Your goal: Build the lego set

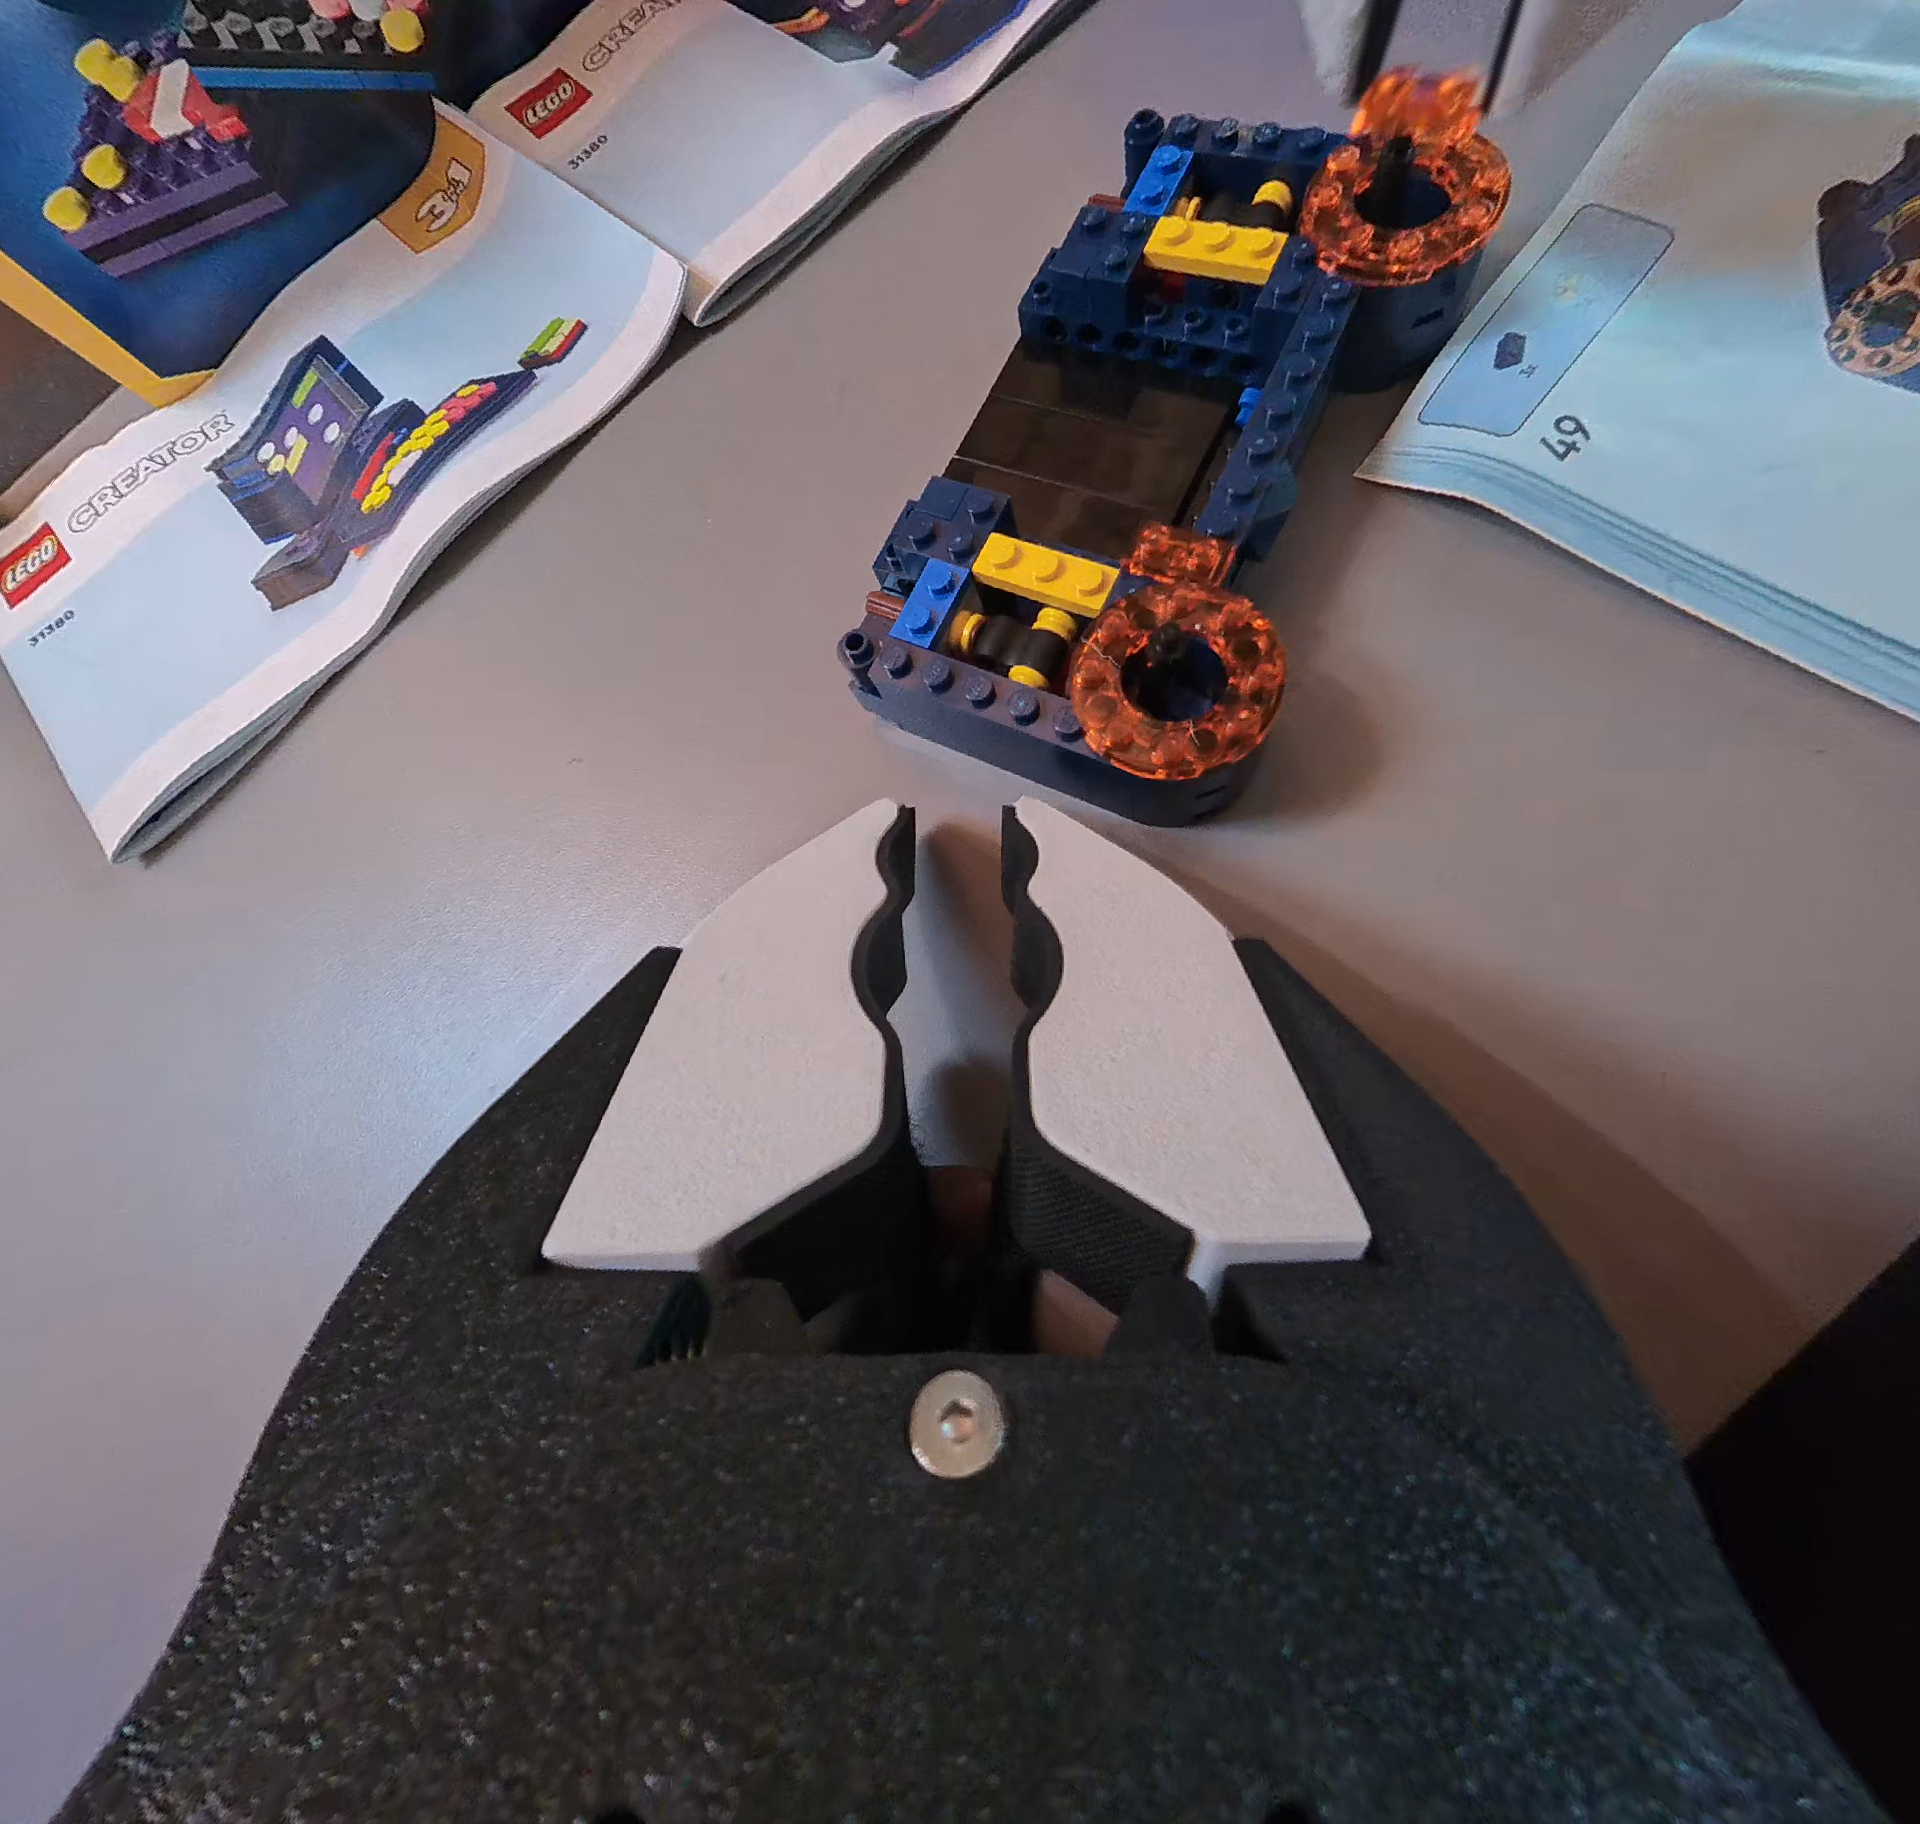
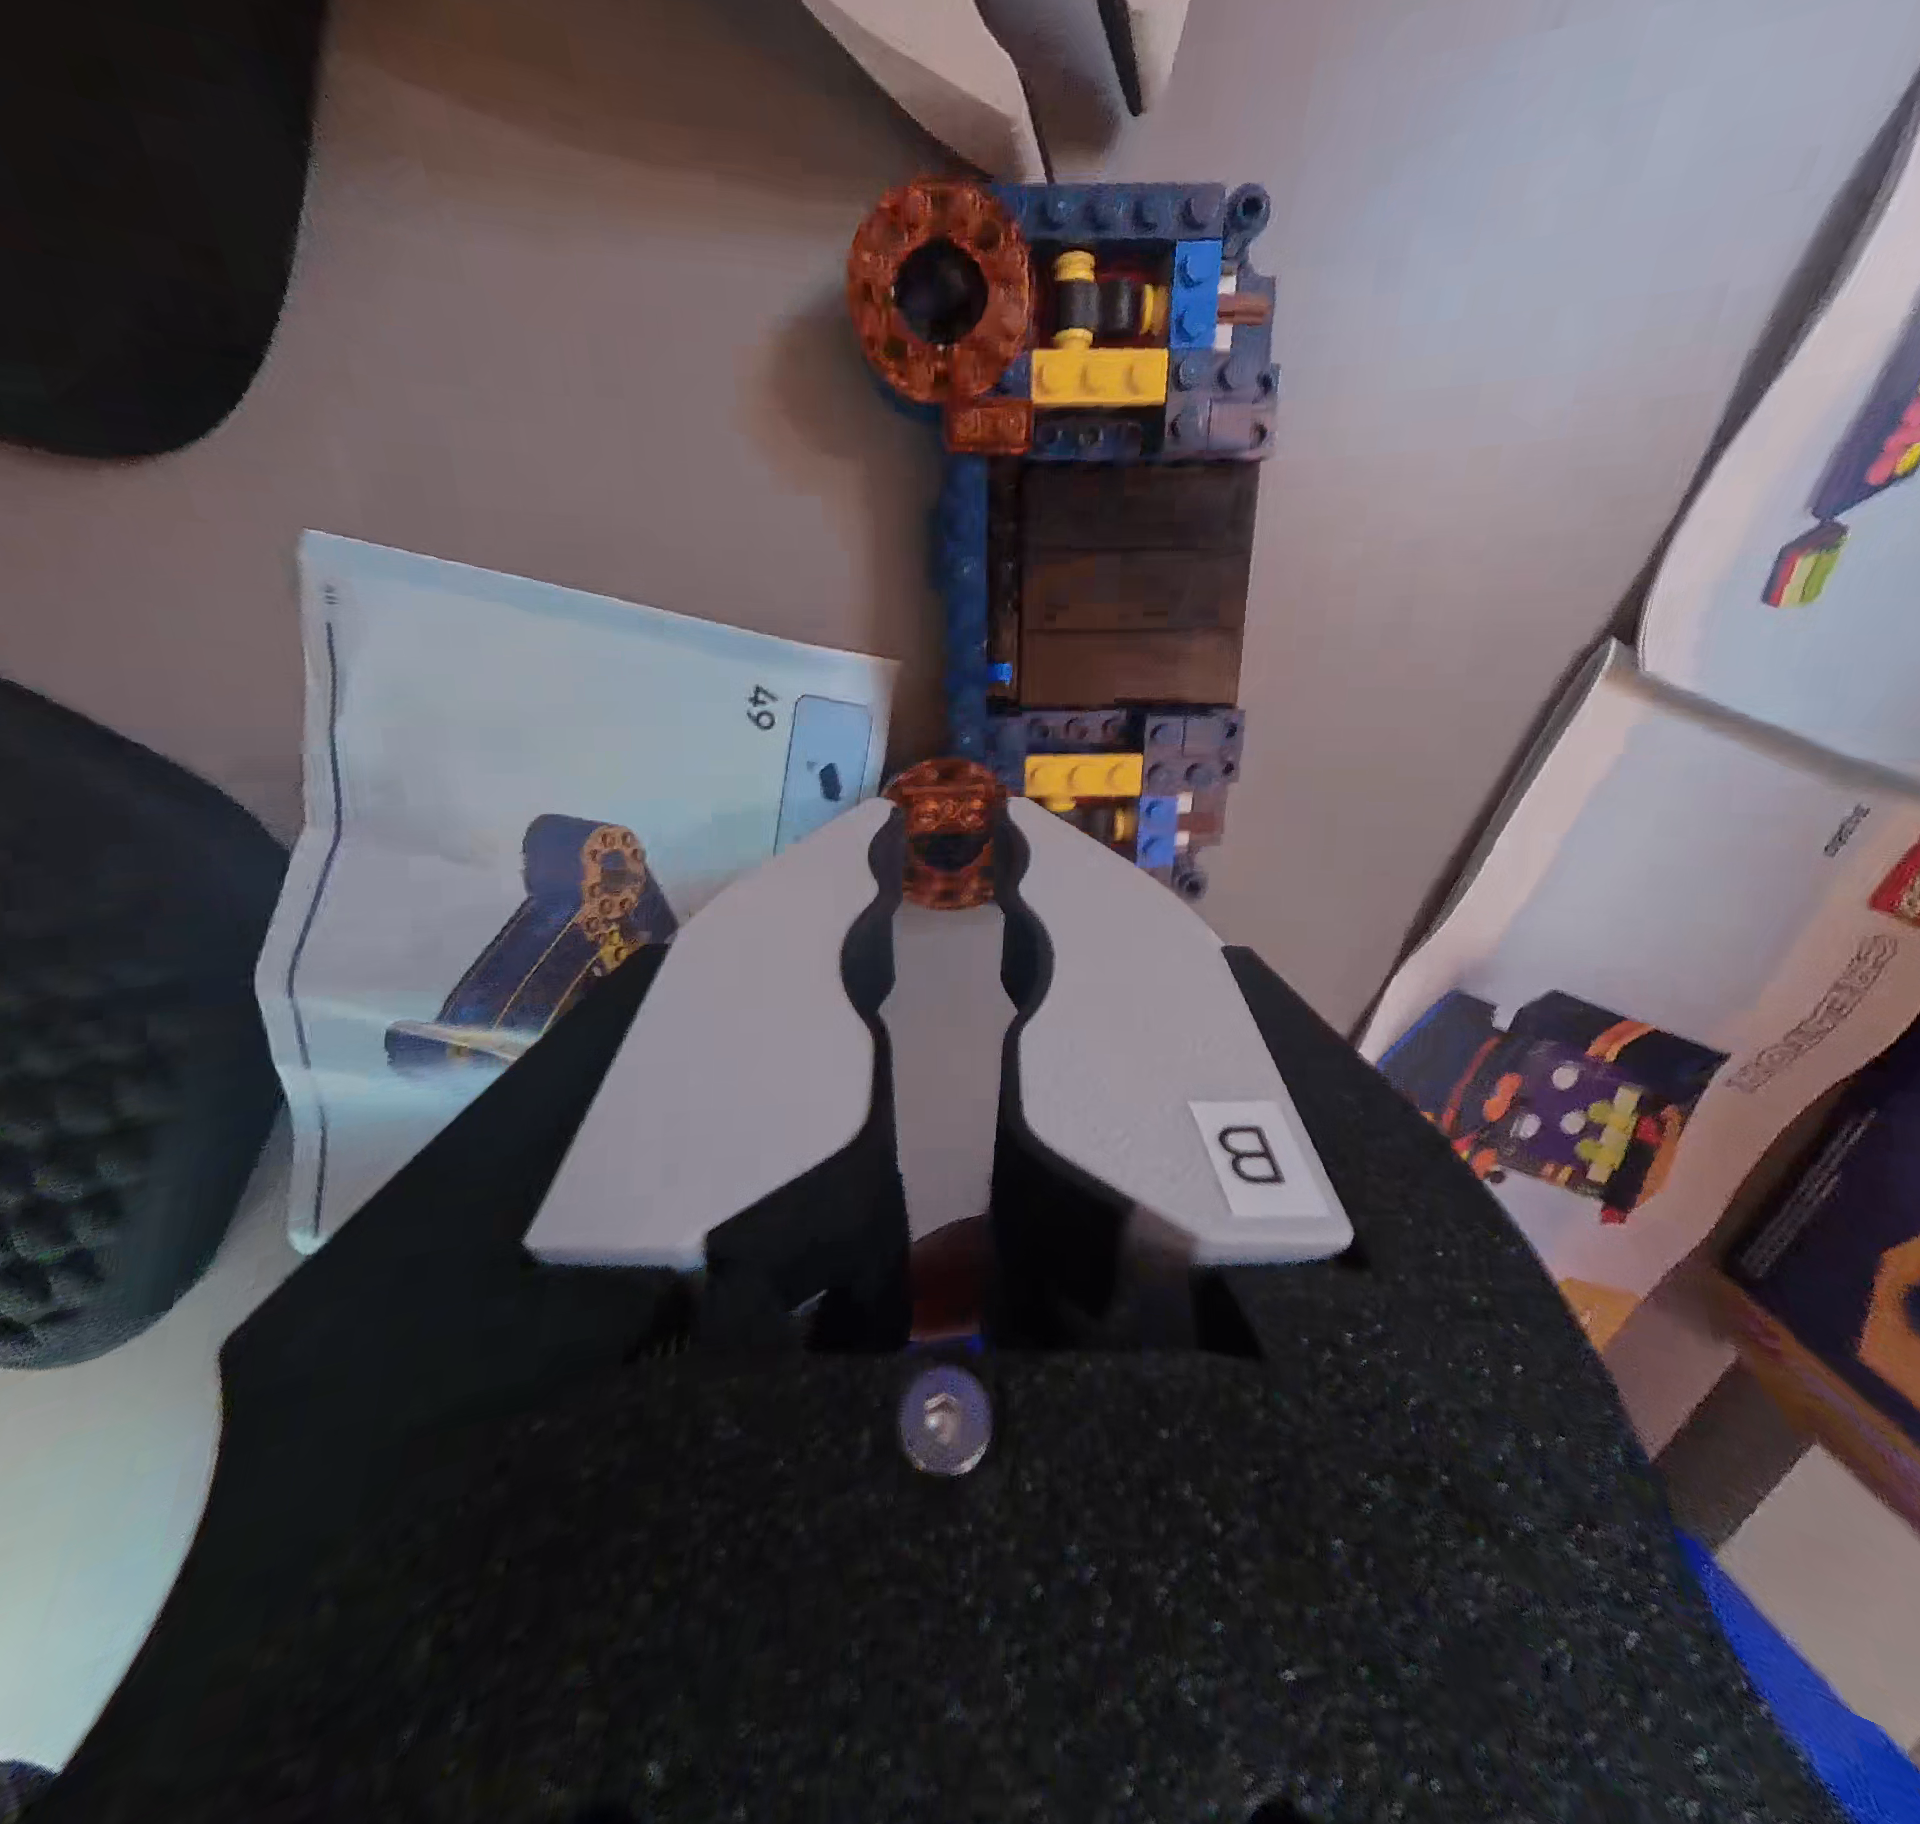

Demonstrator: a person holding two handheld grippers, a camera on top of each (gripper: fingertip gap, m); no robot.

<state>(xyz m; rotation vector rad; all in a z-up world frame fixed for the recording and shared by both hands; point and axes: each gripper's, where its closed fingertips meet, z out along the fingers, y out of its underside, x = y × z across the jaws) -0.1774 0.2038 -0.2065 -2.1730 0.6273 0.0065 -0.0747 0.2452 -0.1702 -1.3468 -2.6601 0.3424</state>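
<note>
A dark blue brick model [image 1: 1122, 424] with yellow and blue bricks lies on the grey table [image 1: 623, 631]. It carries two clear orange rings, one near [image 1: 1179, 678] and one far [image 1: 1403, 200]. My left gripper [image 1: 958, 818] hovers just short of the model's near end, slightly open with only table between its pads. My right gripper [image 2: 948, 824] is shut on a small clear orange piece [image 2: 945, 808] right above the ring [image 2: 948, 875] at its end of the model [image 2: 1132, 548]. The left wrist view shows that piece [image 1: 1418, 101] pinched between the right gripper's fingers.
Two closed instruction booklets [image 1: 312, 569] [image 1: 790, 101] and a set box [image 1: 187, 143] lie left of the model. An open booklet [image 1: 1704, 403] lies to its right, also in the right wrist view [image 2: 540, 798]. Dark rounded objects [image 2: 114, 1026] sit at that view's left edge.
</note>
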